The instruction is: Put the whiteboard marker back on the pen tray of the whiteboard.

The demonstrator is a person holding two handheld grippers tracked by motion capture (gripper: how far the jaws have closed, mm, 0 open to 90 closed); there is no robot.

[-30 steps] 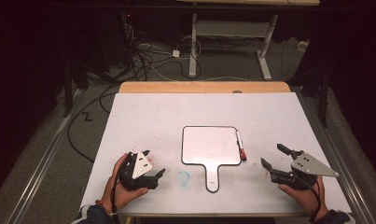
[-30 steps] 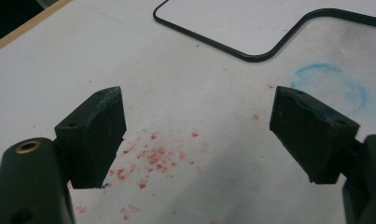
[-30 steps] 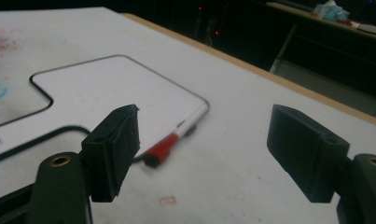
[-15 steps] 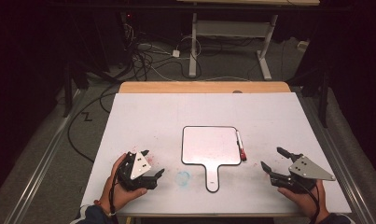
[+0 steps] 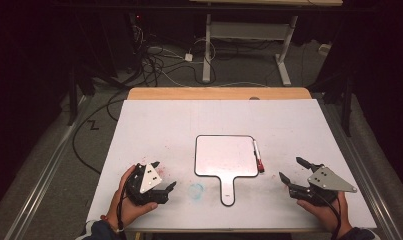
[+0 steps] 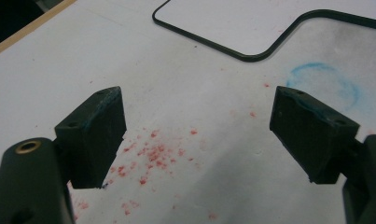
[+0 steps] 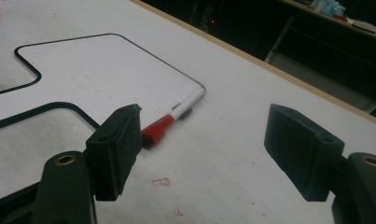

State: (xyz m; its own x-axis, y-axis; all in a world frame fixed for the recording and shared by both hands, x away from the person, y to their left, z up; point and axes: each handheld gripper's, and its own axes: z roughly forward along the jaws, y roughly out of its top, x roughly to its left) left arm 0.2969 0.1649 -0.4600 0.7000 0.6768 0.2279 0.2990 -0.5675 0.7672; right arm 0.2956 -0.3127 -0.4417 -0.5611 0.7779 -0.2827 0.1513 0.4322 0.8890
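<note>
While both sets of jaws stand wide apart and hold nothing, the left gripper (image 5: 163, 178) rests low over the near-left part of the table (image 5: 159, 125), held in the person's left hand (image 5: 126, 202), and the right gripper (image 5: 295, 170) sits at the near-right, held in the right hand (image 5: 323, 210). In the left gripper view, the left gripper (image 6: 197, 123) frames bare white surface scattered with red specks (image 6: 150, 154); a faint blue ring (image 6: 323, 86) lies just past its right-hand jaw. In the right gripper view, the right gripper (image 7: 202, 140) points toward the marker (image 7: 174, 119), whose red cap end lies just beside the left-hand jaw without being gripped. From above, the marker (image 5: 257, 156) lies along the right edge of the board (image 5: 224, 155), touching or just beside its black rim, red cap toward the person. The board lies flat at the middle of the table between the two grippers, its handle (image 5: 228, 192) pointing toward the near edge. The blue ring (image 5: 196, 189) sits just left of the handle. Both grippers are apart from the board. Cables (image 5: 159, 60) run over the floor beyond the table.
</note>
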